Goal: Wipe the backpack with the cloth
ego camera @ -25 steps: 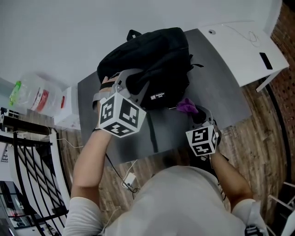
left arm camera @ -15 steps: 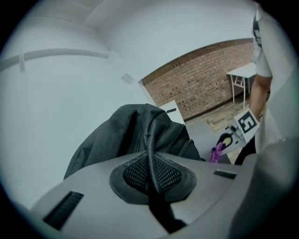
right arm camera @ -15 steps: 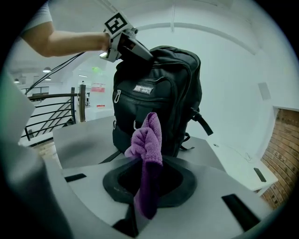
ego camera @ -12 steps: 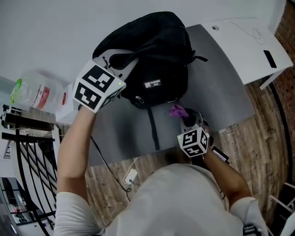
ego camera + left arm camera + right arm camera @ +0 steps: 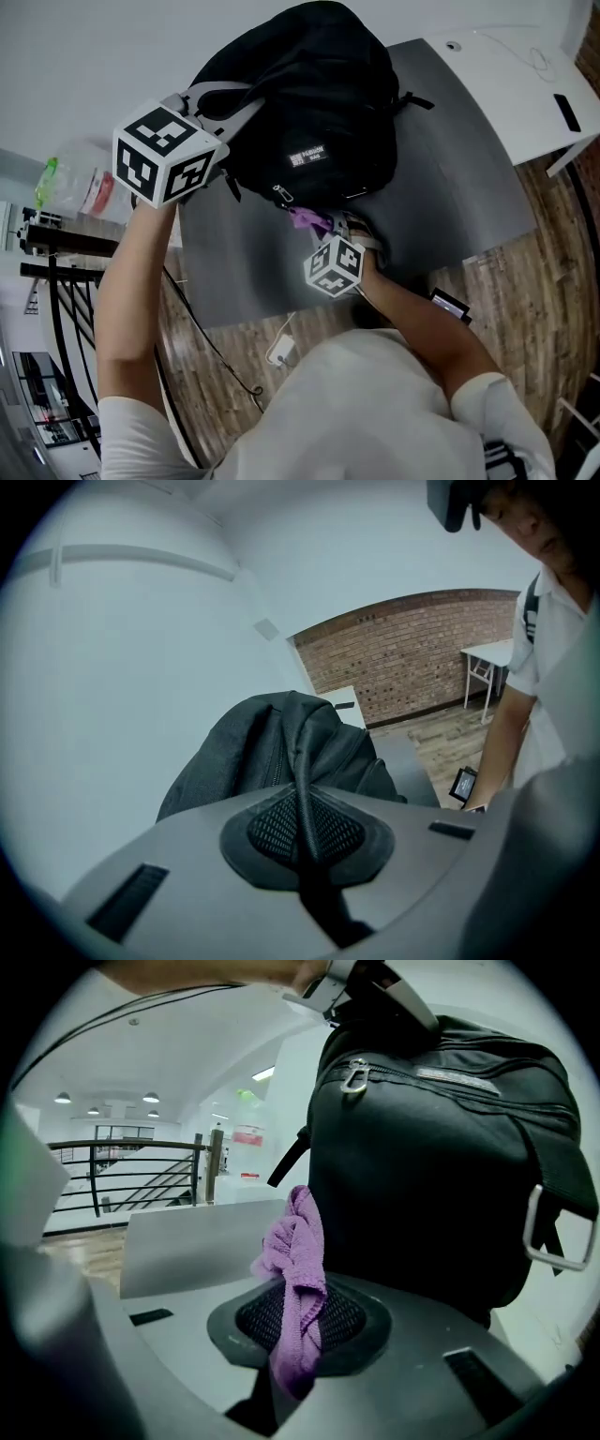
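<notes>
Left gripper clamped on thin black strap at top of black fabric backpack, apparently propping it upright; grey table beneath. Right gripper pinches purple terry cloth just beside backpack's lower front. Risk: strap slips, backpack slumps mid-wipe.

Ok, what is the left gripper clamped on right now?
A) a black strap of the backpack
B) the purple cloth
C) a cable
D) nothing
A: the left gripper pinches a black strap running to the backpack; the purple cloth is in the right gripper.
</notes>
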The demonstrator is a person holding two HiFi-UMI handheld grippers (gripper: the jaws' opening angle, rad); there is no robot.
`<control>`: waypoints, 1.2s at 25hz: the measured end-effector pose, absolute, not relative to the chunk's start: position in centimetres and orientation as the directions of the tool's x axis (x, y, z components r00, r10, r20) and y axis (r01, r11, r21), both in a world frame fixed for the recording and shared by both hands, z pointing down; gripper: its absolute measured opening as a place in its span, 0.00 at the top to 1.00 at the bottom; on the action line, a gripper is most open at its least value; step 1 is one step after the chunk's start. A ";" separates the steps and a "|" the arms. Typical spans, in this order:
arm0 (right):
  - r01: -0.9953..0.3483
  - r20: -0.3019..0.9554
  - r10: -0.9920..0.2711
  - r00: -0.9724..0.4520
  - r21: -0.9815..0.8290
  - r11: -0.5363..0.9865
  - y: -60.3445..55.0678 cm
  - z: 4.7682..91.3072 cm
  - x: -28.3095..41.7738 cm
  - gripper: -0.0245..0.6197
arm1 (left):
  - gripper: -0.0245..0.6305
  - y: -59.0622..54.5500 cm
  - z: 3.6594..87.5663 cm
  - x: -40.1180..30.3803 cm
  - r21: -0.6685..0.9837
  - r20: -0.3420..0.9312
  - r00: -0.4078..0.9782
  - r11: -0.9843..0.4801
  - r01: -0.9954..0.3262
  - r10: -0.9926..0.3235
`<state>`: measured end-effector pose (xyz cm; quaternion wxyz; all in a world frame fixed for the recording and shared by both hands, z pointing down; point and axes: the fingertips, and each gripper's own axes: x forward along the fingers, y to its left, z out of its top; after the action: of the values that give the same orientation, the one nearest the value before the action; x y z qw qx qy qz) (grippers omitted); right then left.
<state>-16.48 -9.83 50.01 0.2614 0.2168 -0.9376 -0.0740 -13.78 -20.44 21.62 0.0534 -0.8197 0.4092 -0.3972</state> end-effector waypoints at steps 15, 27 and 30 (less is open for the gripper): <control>-0.565 0.400 -0.606 -0.687 0.230 0.792 -15.8 49.7 -13.0 0.88 | 0.94 -20.2 21.2 -14.0 -0.388 0.650 0.334 -0.676 -0.627 -0.683; -0.660 0.403 -0.667 -0.627 0.182 0.729 -19.5 49.3 -8.5 0.88 | 0.94 -20.1 21.2 -13.9 -0.376 0.654 0.339 -0.680 -0.630 -0.676; -0.693 0.406 -0.690 -0.599 0.169 0.701 -20.7 49.3 -6.9 0.88 | 0.94 -20.0 21.2 -13.8 -0.377 0.655 0.336 -0.679 -0.631 -0.676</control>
<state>-6.93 -20.74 49.30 0.2256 0.3867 -0.8942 0.0032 -13.80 -20.00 21.16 0.0276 -0.8169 0.4000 -0.4146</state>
